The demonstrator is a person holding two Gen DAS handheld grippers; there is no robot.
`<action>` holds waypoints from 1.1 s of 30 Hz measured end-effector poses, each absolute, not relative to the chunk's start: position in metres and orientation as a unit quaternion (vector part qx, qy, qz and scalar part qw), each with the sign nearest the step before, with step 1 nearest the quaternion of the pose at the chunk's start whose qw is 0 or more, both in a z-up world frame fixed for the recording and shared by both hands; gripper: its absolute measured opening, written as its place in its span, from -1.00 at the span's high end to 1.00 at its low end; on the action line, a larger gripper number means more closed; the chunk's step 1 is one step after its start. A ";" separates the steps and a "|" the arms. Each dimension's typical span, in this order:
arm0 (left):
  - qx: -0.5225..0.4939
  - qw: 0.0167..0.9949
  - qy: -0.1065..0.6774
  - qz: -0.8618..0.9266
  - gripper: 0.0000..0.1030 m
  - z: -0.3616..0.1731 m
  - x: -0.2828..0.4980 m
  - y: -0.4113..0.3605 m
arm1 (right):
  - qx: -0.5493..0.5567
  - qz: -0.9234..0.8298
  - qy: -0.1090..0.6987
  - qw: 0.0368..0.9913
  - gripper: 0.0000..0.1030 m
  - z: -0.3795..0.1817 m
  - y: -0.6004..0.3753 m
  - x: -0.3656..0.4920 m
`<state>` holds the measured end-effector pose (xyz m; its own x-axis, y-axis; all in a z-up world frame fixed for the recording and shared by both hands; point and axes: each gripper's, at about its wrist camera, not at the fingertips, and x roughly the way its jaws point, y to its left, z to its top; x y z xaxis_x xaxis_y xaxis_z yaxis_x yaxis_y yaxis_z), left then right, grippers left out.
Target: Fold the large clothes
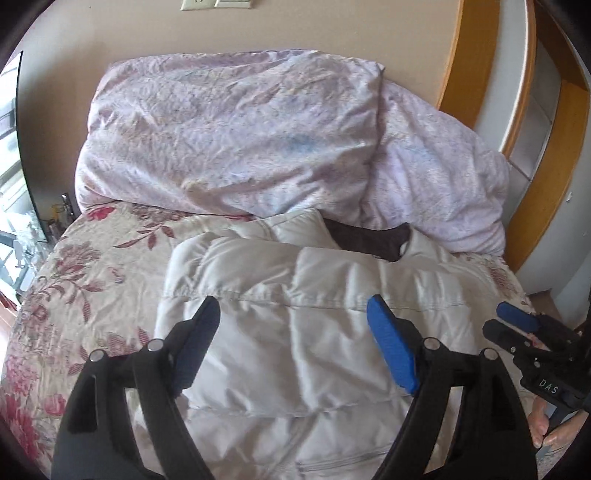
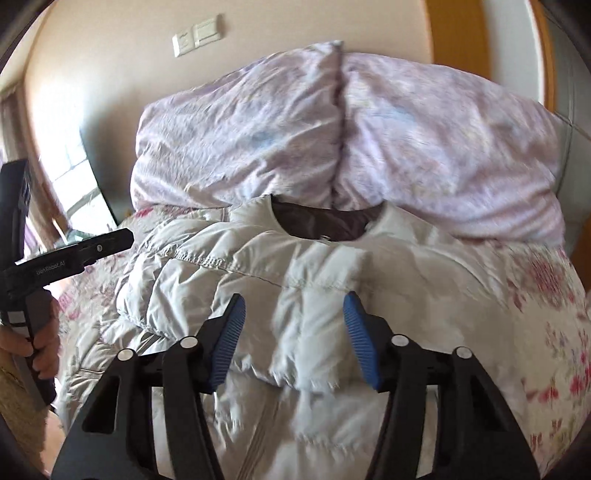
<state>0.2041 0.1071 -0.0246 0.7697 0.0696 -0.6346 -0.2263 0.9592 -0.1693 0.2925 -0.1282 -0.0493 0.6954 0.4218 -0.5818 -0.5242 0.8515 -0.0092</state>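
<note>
while blur smears the white jacket (image 2: 317,295), both left tongs (image 1: 293,314) and right tongs (image 2: 293,308) gape wide, holding nothing.

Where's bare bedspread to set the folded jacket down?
Free: the floral bedspread strip beside the white puffer jacket, below the lilac duvet, and a narrower strip on the opposite side. Crowded: the duvet fills the wall end and the jacket the middle.

Hidden, cropped and blurred parts

The white puffer jacket (image 1: 303,332) runs off the bottom edge in both views; the right wrist view smears its quilting and the floral bedspread (image 2: 546,332); the folded duvet (image 1: 229,133) hides the bed's head; wall switches (image 1: 216,3) are cropped
</note>
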 end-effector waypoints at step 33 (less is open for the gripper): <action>-0.077 0.889 0.427 0.148 -0.77 -0.124 0.264 0.143 | -0.111 0.218 0.404 0.881 0.14 -0.127 -0.098 0.383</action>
<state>0.2640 0.1427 -0.1239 0.5910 0.1977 -0.7821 -0.3292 0.9442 -0.0100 0.3828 -0.0979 -0.1274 0.5783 0.2947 -0.7607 -0.4736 0.8805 -0.0189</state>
